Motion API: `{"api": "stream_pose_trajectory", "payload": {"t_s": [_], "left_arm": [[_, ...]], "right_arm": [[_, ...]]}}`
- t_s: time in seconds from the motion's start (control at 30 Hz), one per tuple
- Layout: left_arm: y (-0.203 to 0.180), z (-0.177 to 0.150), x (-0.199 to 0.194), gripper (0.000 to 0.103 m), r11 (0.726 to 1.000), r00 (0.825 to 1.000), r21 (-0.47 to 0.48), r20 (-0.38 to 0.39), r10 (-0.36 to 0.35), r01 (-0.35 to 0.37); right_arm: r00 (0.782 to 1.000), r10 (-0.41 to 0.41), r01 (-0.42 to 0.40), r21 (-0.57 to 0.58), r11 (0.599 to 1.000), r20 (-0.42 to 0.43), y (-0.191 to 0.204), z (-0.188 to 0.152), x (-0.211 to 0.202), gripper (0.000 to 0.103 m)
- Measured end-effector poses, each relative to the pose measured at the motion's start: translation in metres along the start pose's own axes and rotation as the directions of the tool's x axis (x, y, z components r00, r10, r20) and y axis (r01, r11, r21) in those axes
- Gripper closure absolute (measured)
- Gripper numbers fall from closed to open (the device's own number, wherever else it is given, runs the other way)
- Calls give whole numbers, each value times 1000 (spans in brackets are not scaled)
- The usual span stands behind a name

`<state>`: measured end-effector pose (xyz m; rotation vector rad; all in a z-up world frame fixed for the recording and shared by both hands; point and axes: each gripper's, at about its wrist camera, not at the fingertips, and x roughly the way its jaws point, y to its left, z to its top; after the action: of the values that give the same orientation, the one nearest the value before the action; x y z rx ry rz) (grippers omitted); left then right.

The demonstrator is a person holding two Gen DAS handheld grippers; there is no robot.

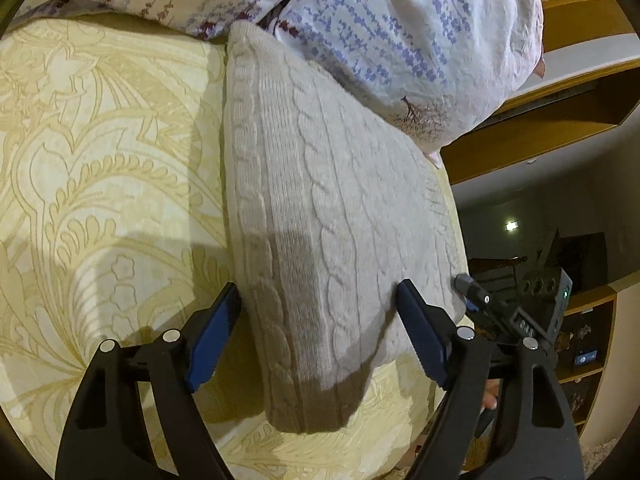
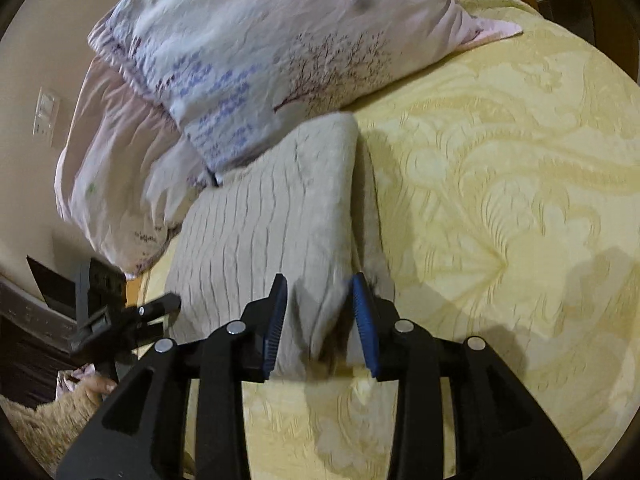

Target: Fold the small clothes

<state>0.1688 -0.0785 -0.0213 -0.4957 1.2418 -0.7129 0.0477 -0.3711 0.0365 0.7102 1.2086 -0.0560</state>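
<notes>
A bedroom in a home. Shown by a bed (image 1: 100,140) spread with a pale yellow cover in a raised leaf pattern, floral-printed pillows (image 2: 248,56) piled at its head, wooden shelving (image 1: 588,340) with small ornaments beside it, a wooden bed frame (image 1: 532,144), and a light switch plate (image 2: 45,114) on a plain cream wall (image 2: 24,184).

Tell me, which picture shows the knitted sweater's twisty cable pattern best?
The left wrist view: the folded knitted sweater is sharp there, cables clear and running its whole length. The right wrist view is blurred, so the same sweater shows only faint ridges, partly hidden behind the right tool.
</notes>
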Motion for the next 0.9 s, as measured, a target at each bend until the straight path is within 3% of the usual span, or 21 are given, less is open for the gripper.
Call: {"api": "stream_pose_trajectory", "payload": {"t_s": [0.03,0.07,0.1,0.27,0.3,0.4,0.5,0.63,0.73,0.9], "left_arm": [[0,-1,2,23,1000,1000,-2,-5,3,-3],[-1,-1,2,23,1000,1000,0,-1,4,-4],[-2,-1,3,23,1000,1000,3,-1,9,-9],[-6,-3,3,23,1000,1000,16,4,12,-12],[-7,-4,3,23,1000,1000,21,7,12,-13],[-7,-5,4,23,1000,1000,24,7,14,-14],[-5,-5,5,23,1000,1000,19,3,10,-10],[-3,1,1,23,1000,1000,6,30,-1,1],[1,7,-2,23,1000,999,-13,46,2,-1],[5,28,-2,23,999,998,-49,65,-2,5]], "right_arm": [[1000,-4,4,-2,1000,-12,1,-4,3,76],[1000,-5,5,-5,1000,-21,1,-7,6,90],[1000,-13,12,-15,1000,-25,3,-10,8,94],[987,-101,111,-77,991,125,16,-5,-22,96],[985,-118,128,-71,989,125,12,-3,-23,96],[981,-192,192,-38,981,10,-9,-8,-2,96],[983,-181,179,-50,983,-35,-9,-9,6,90],[984,-175,176,-68,982,31,0,19,-10,62],[983,-177,181,-78,980,52,6,48,-9,55],[997,-52,56,83,995,-53,-21,77,29,53]]}}
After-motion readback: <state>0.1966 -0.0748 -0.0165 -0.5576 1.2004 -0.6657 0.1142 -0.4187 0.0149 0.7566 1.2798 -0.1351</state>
